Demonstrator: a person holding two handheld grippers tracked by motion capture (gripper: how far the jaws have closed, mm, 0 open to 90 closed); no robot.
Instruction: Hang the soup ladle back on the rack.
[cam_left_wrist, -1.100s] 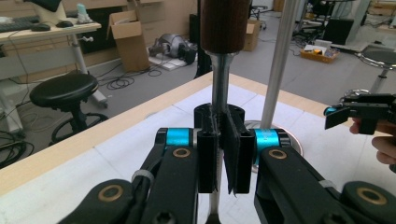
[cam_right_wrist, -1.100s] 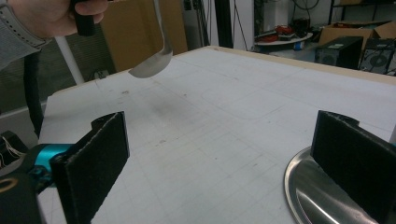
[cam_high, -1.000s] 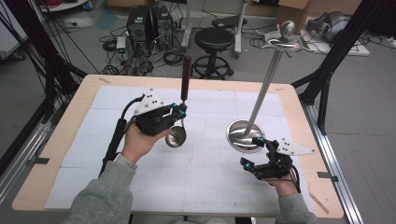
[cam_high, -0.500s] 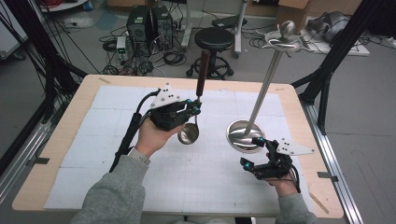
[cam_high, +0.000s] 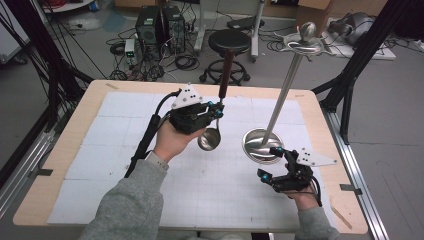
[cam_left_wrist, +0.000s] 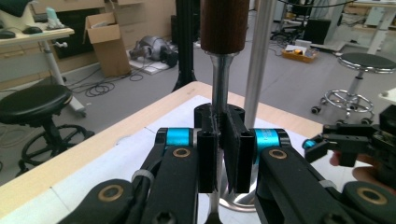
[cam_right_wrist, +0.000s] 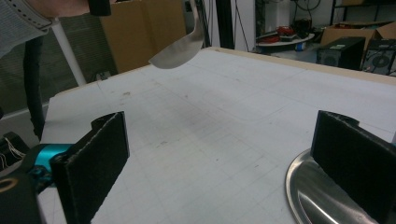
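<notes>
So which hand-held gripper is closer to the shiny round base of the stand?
Right. The right hand-held gripper sits open at the base's edge; the left hand-held gripper holds the ladle up, off to its side.

No readable text, labels, brands or numbers on anything in view

We've got the high view looking down on the whole worktop (cam_high: 125, 150); each gripper cam sits right behind its fingers (cam_left_wrist: 208, 158), and all three catch the ladle (cam_high: 210, 139).
</notes>
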